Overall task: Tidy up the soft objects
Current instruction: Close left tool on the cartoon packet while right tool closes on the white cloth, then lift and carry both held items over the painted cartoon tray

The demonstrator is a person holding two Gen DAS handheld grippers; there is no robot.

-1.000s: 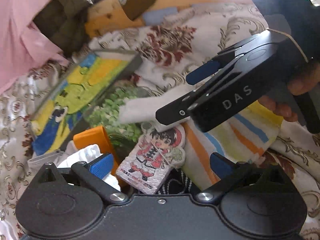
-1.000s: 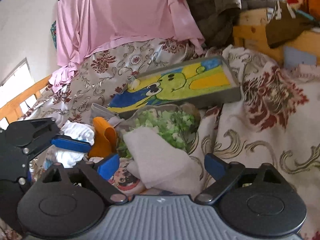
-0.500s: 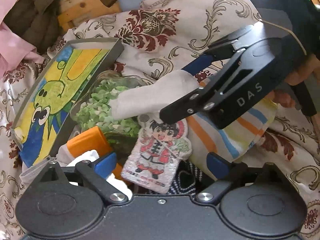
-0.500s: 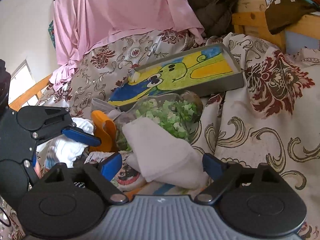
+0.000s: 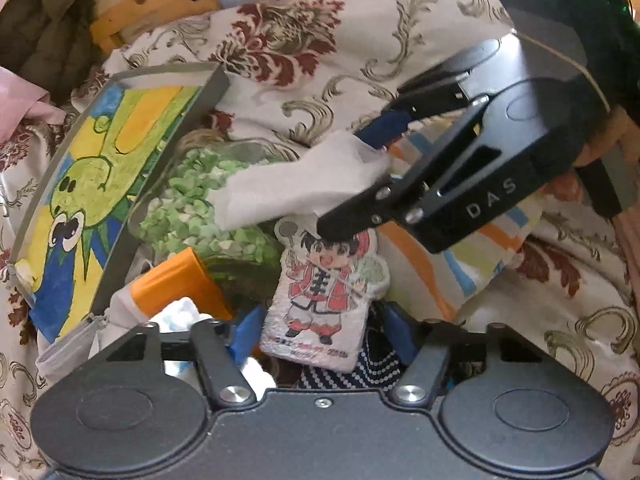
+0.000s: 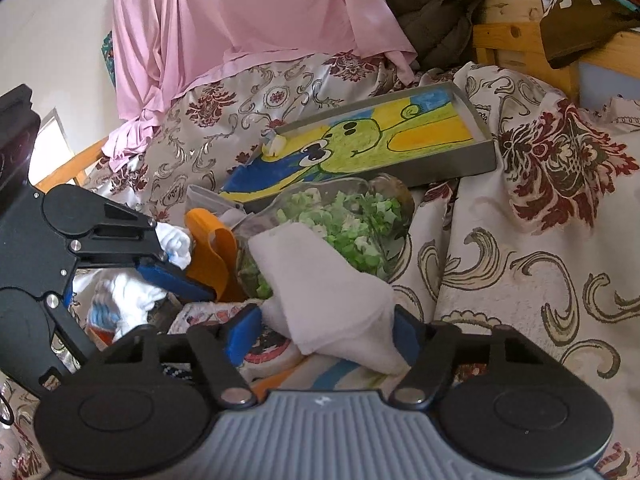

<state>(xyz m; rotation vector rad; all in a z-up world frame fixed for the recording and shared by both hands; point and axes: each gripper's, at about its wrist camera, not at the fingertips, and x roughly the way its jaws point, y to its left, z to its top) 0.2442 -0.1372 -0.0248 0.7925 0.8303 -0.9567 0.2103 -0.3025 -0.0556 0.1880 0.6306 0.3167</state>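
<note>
On the bed, around the cartoon-boy cushion (image 5: 326, 292):
Setting: a heap of soft things on a floral bedspread (image 5: 320, 60).
Left tool (image 5: 320, 338): jaws were wide a second ago, now closing either side of the cushion's lower edge; contact with the pads cannot be told.
Right tool (image 6: 324, 332): also narrower than a second ago, closing on a white cloth (image 6: 320, 280) just above the cushion; the cloth bunches between the pads.
Nearby: a bag of green pieces (image 5: 192, 200) left of the cushion, a striped towel (image 5: 472, 264) to its right.
Meaning: both grasps appear nearly made; lifting likely follows.
</note>
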